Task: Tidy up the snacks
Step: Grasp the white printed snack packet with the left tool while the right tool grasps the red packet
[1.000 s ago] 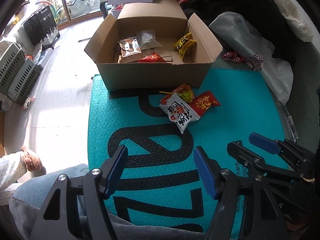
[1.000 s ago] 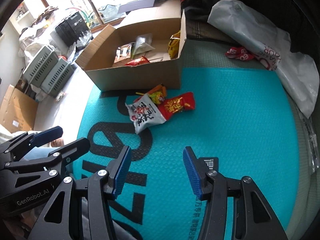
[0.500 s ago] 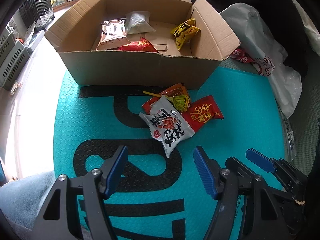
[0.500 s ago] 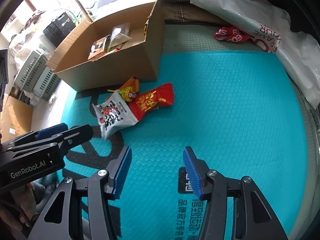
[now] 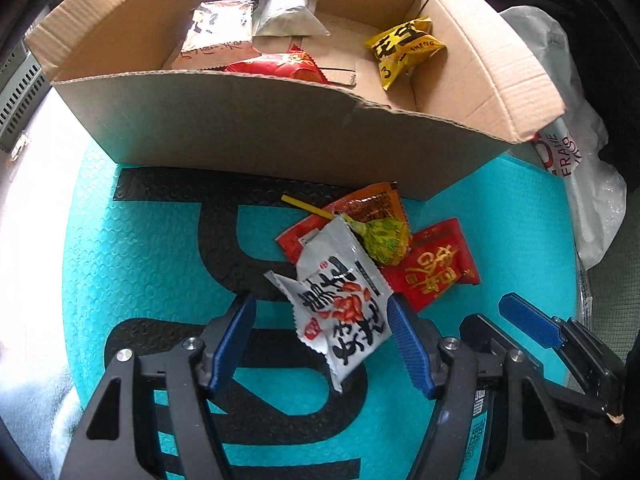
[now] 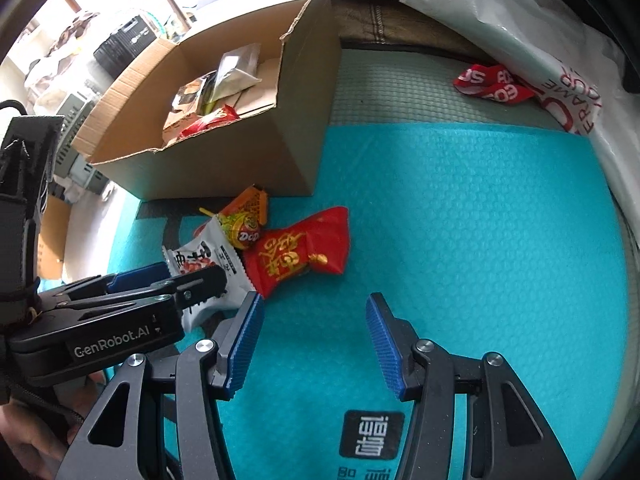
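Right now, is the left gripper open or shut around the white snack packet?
Open. The left gripper straddles the white snack packet, and a gap shows beside its left finger.

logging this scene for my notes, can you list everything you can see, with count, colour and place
cardboard box: 1, brown, open, behind the mat
packets in box: 4, yellow, silver, beige, red
white packet: 1, white with black print, on mat between left fingers
red packet: 1, red and gold, on mat
orange packet: 1, under the lollipop
lollipop: 1, green wrapper, yellow stick
mat: 1, teal, black lettering
plastic bag: 1, white, behind the mat's far right edge
left gripper: open around the white packet
right gripper: open, above bare mat
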The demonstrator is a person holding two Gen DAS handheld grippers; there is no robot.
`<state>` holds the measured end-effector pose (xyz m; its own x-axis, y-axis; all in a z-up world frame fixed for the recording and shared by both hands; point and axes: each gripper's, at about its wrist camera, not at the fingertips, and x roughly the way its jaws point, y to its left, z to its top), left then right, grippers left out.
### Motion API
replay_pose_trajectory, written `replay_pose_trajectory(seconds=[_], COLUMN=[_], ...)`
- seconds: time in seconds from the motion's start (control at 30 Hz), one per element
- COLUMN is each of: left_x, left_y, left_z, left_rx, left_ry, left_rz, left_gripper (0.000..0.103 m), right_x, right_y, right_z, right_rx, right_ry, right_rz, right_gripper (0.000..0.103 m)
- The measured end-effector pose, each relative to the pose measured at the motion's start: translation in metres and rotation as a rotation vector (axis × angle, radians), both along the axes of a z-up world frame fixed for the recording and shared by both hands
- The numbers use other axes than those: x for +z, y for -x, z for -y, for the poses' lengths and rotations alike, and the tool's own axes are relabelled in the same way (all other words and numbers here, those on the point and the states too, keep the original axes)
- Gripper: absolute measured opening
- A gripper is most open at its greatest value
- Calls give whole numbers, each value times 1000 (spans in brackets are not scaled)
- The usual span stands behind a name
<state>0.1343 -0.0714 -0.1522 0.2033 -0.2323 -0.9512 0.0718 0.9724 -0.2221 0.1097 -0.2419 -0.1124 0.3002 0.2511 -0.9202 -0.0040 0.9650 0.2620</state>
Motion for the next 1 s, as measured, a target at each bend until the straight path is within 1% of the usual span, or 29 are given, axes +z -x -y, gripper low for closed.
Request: replay_pose_trajectory(seconds=[0.27,0.47,0.67,0.7,0.77,0.93,1.0], left_x=[-3,-2,2,2,4,11,12], left_y=[8,18,33,35,39,48,50], left_z=[-14,-30,-32,-34,-44,-66,-66], left_rx=[-19,-5,-5,-4,6,36,28], left_ry=[-86,-129,-185,-191,-188,-120,-88], left_rz=[31,34,49,50,46,41,27], left_gripper=[67,67,67,67,67,67,67], right_x=[-13,-19,-28,-29,-30,-29,-28], right_y=[-21,-32,-38,-37,-36,-29,-25], right_z=[-13,-17,-23,-24,-24,-27,-31], right_rx=[51,52,41,38,29,29,37], right_ry=[32,51,48,46,51,41,48], right_rz=[-6,-10,-19,-18,-8,5,14], right_gripper=[53,53,54,56,52,35,34])
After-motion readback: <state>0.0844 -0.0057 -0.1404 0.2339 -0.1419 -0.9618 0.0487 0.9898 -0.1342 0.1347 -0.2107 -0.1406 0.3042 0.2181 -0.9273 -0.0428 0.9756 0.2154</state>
